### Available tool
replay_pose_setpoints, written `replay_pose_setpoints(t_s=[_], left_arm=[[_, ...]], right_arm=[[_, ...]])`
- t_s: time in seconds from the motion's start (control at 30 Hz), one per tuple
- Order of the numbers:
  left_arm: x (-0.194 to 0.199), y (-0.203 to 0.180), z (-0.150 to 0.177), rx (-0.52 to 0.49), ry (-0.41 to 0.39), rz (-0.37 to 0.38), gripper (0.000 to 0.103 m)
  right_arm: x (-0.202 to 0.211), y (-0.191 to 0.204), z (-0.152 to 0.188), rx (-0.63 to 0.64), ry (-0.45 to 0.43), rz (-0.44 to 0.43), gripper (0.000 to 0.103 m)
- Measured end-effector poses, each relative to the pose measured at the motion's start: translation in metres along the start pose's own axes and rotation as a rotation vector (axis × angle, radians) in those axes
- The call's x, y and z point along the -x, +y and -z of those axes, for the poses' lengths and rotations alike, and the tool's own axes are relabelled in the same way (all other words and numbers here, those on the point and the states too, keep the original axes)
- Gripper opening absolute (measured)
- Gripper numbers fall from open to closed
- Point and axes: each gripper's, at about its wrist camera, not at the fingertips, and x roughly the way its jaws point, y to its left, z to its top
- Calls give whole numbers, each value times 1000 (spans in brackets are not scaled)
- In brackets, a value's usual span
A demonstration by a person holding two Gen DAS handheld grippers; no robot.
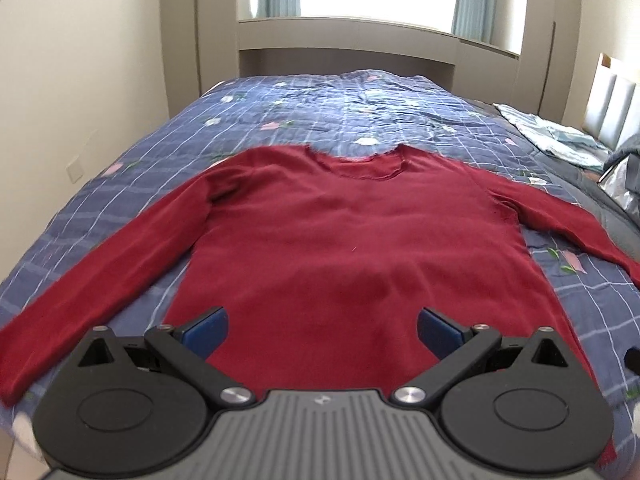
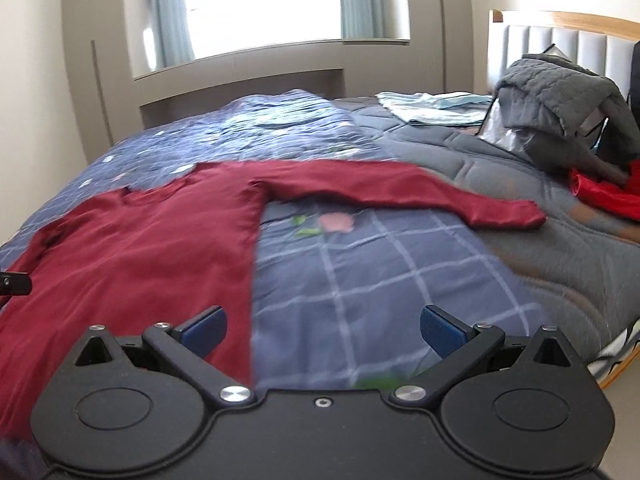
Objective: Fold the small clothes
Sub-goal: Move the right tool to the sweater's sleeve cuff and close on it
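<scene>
- The left gripper (image 1: pixel 322 330) stood wide open, holding nothing, over the hem end of a dark red sweater (image 1: pixel 340 240).
- The sweater lay flat on a blue checked quilt (image 1: pixel 304 108), sleeves spread, neckline away from the jaws.
- The right gripper (image 2: pixel 323 330) was also spread wide and empty; the sweater's side edge ran just inside its left finger (image 2: pixel 204 330), and bare quilt lay between the jaws.
</scene>
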Motion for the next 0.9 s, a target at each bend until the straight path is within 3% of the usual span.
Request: replay_pose_setpoints(t_s=[0.27,0.43,0.7,0.9], left_arm=[[-56,-53,-31,-87,23,32,103],[-93,-84,-46,-107,35,56,103],[-145,-112,-34,-162,68,68,103],[-146,-107,-17,-117,17,78,103]], right_arm=[[-52,-31,-24,-22,6,65,103],[-74,-72,-39,-75,-58,115,103],[-115,-174,-60,-344,-87,183,101],[-156,-216,-70,-470,-37,211,86]])
